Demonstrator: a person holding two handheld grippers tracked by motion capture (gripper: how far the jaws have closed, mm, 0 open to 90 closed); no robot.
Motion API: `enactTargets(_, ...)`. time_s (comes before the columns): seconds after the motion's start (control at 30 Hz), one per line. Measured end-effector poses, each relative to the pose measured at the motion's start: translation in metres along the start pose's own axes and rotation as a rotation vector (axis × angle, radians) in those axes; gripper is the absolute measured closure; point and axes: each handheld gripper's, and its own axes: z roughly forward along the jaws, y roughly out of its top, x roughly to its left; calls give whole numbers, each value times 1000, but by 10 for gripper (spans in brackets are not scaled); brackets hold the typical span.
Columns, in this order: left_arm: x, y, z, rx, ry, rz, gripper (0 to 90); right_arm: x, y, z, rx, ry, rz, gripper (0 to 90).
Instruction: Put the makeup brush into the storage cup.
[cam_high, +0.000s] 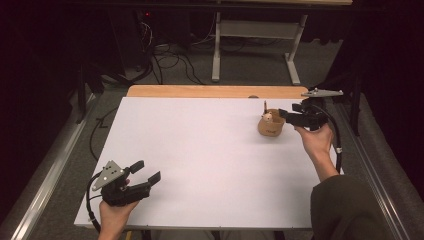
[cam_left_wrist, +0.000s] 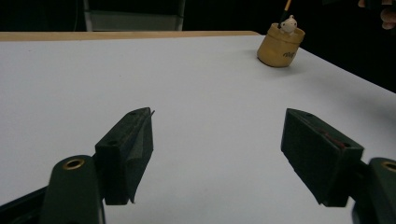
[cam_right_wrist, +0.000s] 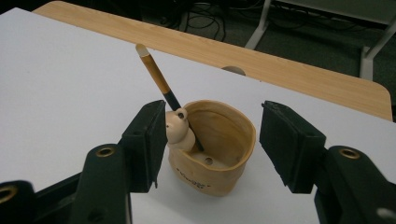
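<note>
A tan pot (cam_high: 270, 125) stands on the white table top (cam_high: 200, 150) at the far right. A small pale figurine (cam_right_wrist: 179, 128) clings to its rim, and a brown stick with a pale tip (cam_right_wrist: 156, 74) leans out of it. My right gripper (cam_high: 286, 116) hovers just right of the pot. In the right gripper view its jaws (cam_right_wrist: 215, 109) stand open on either side of the pot (cam_right_wrist: 217, 154), with a gap on both sides. My left gripper (cam_high: 146, 170) rests near the front left edge, open, with nothing between its fingers (cam_left_wrist: 219, 116). The pot (cam_left_wrist: 281, 44) lies far off from it.
A strip of bare wooden table (cam_high: 215, 91) runs along the far edge of the white top. Beyond it on the floor stand a desk frame's white legs (cam_high: 216, 55) and loose cables (cam_high: 170, 62). Metal rails (cam_high: 55, 165) flank the table.
</note>
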Motion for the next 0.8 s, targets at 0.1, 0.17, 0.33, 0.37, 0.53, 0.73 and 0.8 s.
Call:
enactTargets(0.1,1,0,0,1,2,-5,257,1,-2,-2,-9,3,2,431)
enactTargets(0.17,0,0,0,0,2,-4,257,0,-4,-3,-6,3,-4,430)
enactTargets(0.33,1,0,1,4,0,-4,257,-1,-7,-7,-15,7,3,430)
enactTargets(0.37,1,0,1,4,0,-4,257,-1,-8,-9,-17,10,5,430)
enactTargets(0.53,1,0,1,2,1,-7,258,-1,-10,-14,-27,17,8,429)
enactTargets(0.73,0,-1,2,7,-1,0,258,-1,-13,-19,-31,21,10,429)
enactTargets(0.8,1,-1,1,2,-1,-7,258,-2,-13,-21,-33,22,5,429)
